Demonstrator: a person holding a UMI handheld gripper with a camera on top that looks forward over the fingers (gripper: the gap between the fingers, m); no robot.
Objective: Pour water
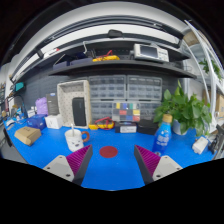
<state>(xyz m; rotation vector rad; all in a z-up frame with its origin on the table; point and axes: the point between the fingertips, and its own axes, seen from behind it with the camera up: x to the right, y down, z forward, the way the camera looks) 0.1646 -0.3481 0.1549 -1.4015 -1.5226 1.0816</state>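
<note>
My gripper [112,163] hangs open above the blue table [110,170], with nothing between its magenta pads [79,160]. A red round mark [108,151] lies on the table just ahead of the fingers, midway between them. To the left of the fingers stands a white cup [74,140]. A blue bottle with a white cap [162,137] stands beyond the right finger, near the plant.
A green leafy plant [186,108] fills the right back. A tan block [28,134] lies at the left. A small red toy [102,124] and a white box [128,127] sit at the back by a shelf wall. A white object [201,145] lies at the far right.
</note>
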